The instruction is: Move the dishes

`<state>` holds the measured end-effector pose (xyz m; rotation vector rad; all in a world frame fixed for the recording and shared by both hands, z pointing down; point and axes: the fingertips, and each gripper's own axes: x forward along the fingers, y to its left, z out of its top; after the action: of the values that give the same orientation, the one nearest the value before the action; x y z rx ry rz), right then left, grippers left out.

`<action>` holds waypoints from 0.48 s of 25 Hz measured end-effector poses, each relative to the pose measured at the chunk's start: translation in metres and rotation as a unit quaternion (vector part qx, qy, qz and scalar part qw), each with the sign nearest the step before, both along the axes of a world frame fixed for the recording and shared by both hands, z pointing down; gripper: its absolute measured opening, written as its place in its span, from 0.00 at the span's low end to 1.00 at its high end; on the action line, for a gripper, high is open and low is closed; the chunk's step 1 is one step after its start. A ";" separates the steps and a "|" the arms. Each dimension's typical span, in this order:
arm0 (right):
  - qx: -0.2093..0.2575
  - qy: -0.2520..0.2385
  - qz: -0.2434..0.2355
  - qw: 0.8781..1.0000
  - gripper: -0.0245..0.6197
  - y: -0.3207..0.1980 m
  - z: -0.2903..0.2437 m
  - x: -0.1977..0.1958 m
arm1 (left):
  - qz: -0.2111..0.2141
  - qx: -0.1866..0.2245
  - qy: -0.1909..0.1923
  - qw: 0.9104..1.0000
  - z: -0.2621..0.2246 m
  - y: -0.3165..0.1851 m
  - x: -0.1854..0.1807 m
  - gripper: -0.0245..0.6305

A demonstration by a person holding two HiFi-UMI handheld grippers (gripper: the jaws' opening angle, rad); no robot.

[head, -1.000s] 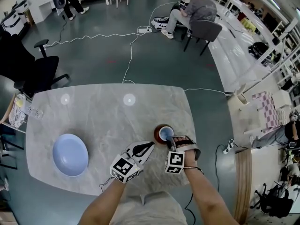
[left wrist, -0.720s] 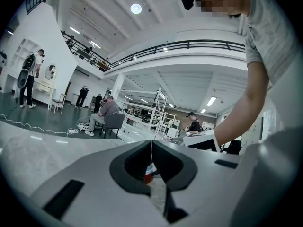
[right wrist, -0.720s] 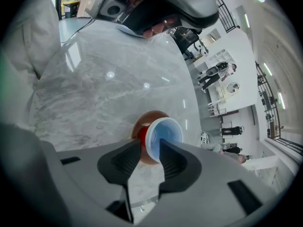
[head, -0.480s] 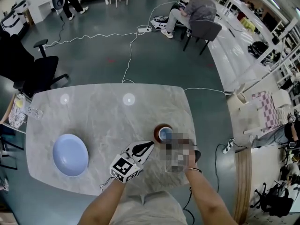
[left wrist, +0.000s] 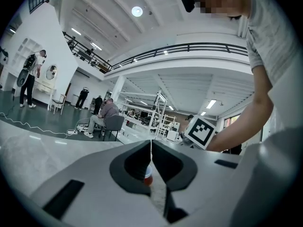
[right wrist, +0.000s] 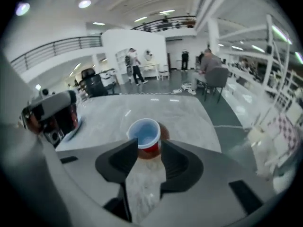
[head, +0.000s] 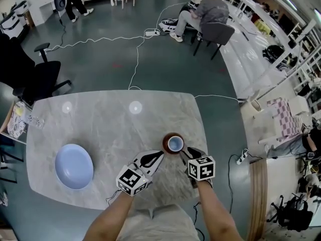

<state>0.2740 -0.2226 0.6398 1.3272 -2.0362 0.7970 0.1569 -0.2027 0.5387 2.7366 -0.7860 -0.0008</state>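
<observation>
A red cup with a pale blue inside [head: 175, 143] stands on a brown saucer [head: 166, 145] near the right edge of the marble table [head: 110, 129]. My right gripper [head: 184, 152] sits just short of the cup. Its jaws have just been opening and stand open with nothing between them; in the right gripper view the cup [right wrist: 145, 135] lies beyond the tips [right wrist: 149, 148]. My left gripper [head: 159, 154] rests shut to the left of the cup. Its jaws meet at the tip [left wrist: 151, 148], and the cup [left wrist: 148, 175] shows through the hollow behind them. A light blue bowl [head: 73, 166] lies far left.
Small items lie at the table's left edge [head: 20, 119]. A black office chair [head: 40, 79] stands beyond the table's left corner. White cables [head: 135, 59] run over the floor. A seated person [head: 208, 11] is far behind.
My right gripper has let go of the cup, rolled so its marker cube faces up, and drawn back a little from the cup. The left gripper, cup and bowl have stayed put.
</observation>
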 end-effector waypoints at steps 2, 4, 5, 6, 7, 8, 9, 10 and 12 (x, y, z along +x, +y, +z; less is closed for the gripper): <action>-0.027 -0.043 0.061 0.997 0.30 0.002 0.006 0.009 | 0.001 0.001 0.001 1.000 -0.003 0.000 0.002 0.07; -0.054 -0.086 0.122 0.987 0.30 0.005 0.015 0.017 | 0.003 0.002 0.001 1.000 -0.006 0.001 0.002 0.07; -0.070 -0.109 0.153 0.980 0.30 0.008 0.021 0.020 | 0.003 0.002 0.001 1.000 -0.006 0.002 0.002 0.07; -0.086 -0.132 0.183 0.970 0.29 0.011 0.027 0.021 | 0.003 0.003 0.001 1.000 -0.006 0.003 0.001 0.07; -0.101 -0.155 0.210 0.960 0.29 0.014 0.034 0.022 | 0.003 0.003 0.001 1.000 -0.006 0.004 0.000 0.07; -0.113 -0.176 0.232 0.950 0.28 0.015 0.040 0.022 | 0.003 0.003 0.001 1.000 -0.005 0.005 0.000 0.07; -0.123 -0.195 0.249 0.941 0.28 0.016 0.046 0.021 | 0.004 0.003 0.001 1.000 -0.004 0.005 0.000 0.07; -0.131 -0.212 0.264 0.932 0.27 0.016 0.050 0.020 | 0.004 0.004 0.001 1.000 -0.004 0.005 0.001 0.07; -0.139 -0.242 0.285 0.917 0.27 0.015 0.056 0.016 | 0.004 0.003 0.000 1.000 -0.003 0.004 0.001 0.07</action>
<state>0.2901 -0.2076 0.6958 1.6935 -1.7693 1.7572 0.1580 -0.1986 0.5360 2.7451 -0.7758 -0.0028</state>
